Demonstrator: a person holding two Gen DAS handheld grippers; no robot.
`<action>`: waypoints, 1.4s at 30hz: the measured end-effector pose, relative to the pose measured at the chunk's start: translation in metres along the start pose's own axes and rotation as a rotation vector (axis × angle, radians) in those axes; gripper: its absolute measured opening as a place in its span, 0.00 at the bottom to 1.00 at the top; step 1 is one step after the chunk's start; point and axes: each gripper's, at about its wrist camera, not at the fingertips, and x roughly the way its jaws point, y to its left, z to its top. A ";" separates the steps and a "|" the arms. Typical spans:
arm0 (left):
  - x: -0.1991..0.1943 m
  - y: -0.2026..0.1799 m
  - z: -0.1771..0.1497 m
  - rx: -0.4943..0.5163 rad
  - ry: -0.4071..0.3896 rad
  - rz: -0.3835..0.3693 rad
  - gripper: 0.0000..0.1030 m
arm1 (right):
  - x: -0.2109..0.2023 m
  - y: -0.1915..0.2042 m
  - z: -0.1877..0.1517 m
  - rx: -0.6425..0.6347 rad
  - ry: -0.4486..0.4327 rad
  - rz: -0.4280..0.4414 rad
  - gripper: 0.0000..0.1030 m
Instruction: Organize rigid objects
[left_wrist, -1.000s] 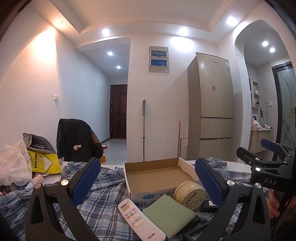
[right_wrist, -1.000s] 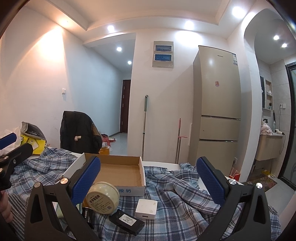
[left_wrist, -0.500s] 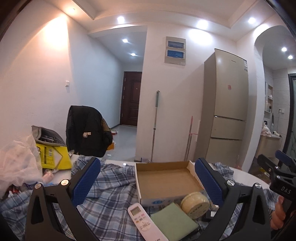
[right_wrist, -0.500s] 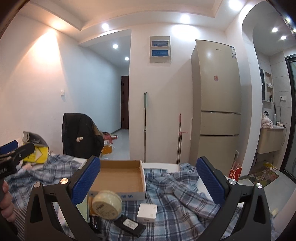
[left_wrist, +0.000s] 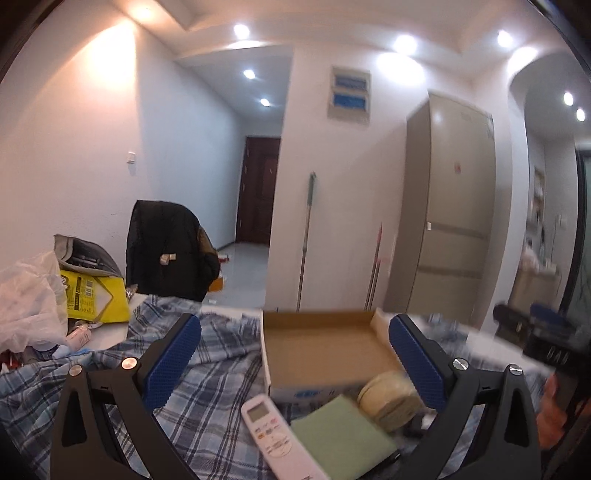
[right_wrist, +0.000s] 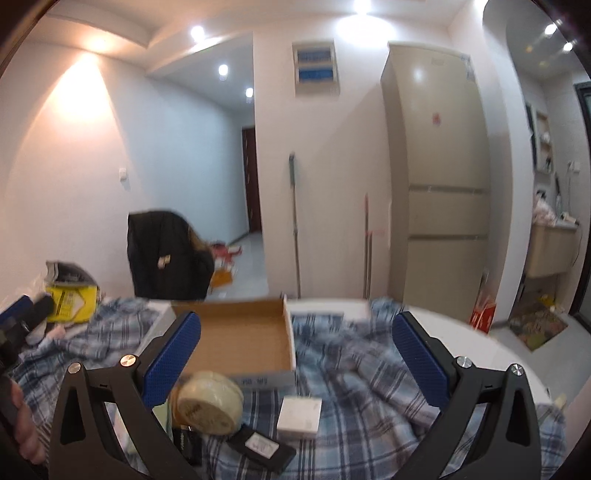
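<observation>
Evidently nothing is picked yet: both the left hand-held gripper (left_wrist: 295, 354) and right hand-held gripper (right_wrist: 295, 354) hover spread apart and empty. Low in frame, the remote (left_wrist: 275, 430), green pad (left_wrist: 343, 437) and tape roll (right_wrist: 208, 402) lie just before the empty box (right_wrist: 240, 341), probably their destination.

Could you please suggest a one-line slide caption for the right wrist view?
Open right gripper above a plaid cloth, facing an empty cardboard box, tape roll and white adapter.

Each hand-held gripper is showing black angular arms, silver screws and blue textured pads: left hand-held gripper (left_wrist: 295, 363), right hand-held gripper (right_wrist: 297, 363).
</observation>
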 end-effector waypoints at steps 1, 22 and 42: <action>0.005 -0.001 -0.005 0.005 0.013 0.001 1.00 | 0.005 0.000 -0.004 -0.009 0.019 0.000 1.00; 0.032 0.018 -0.024 -0.075 0.162 -0.013 1.00 | 0.087 0.011 -0.069 -0.046 0.588 0.195 0.72; 0.032 0.009 -0.025 -0.035 0.153 -0.031 1.00 | 0.098 0.008 -0.084 0.019 0.776 0.320 0.41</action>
